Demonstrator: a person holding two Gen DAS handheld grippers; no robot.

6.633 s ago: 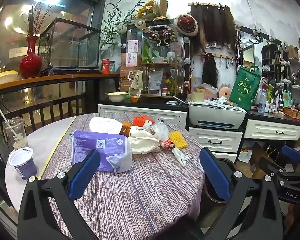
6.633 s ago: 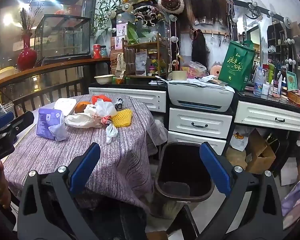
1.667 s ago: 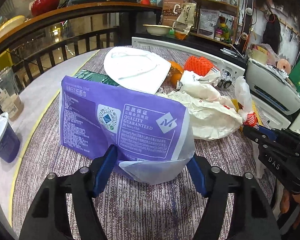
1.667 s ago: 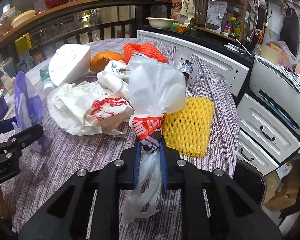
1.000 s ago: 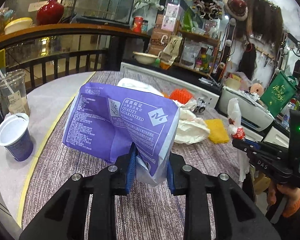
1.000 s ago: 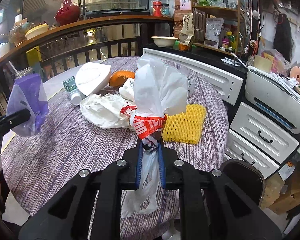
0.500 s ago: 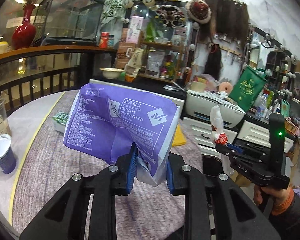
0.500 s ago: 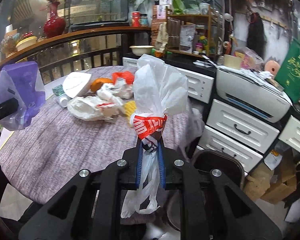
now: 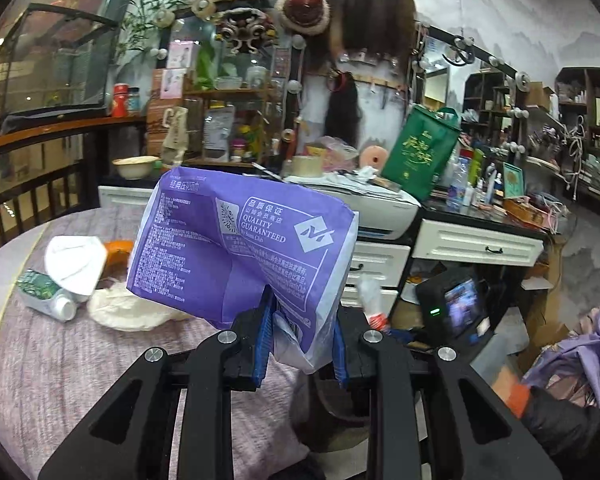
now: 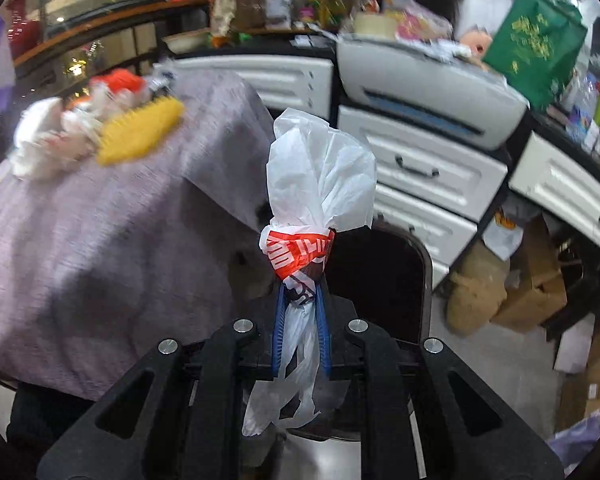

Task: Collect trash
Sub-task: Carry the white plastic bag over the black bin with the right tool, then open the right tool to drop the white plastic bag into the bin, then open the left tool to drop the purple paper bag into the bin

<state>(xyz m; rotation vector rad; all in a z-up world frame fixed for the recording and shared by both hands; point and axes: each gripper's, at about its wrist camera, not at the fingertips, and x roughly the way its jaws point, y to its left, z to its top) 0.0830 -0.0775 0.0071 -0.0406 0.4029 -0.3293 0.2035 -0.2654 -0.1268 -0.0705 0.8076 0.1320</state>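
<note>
My left gripper is shut on a purple tissue packet and holds it in the air past the table's right edge. My right gripper is shut on a white and red plastic bag and holds it above the dark trash bin, which stands on the floor beside the table. The bag and the right gripper also show in the left wrist view. More trash lies on the round table: a white mask, a white bag, yellow foam netting.
White drawers with a printer on top stand behind the bin. Cardboard boxes lie on the floor to the right. A green and white bottle and an orange lie on the table.
Both grippers have swung right, off the table, with their loads. The right gripper has tilted down, so the bin now sits right behind the bag.
</note>
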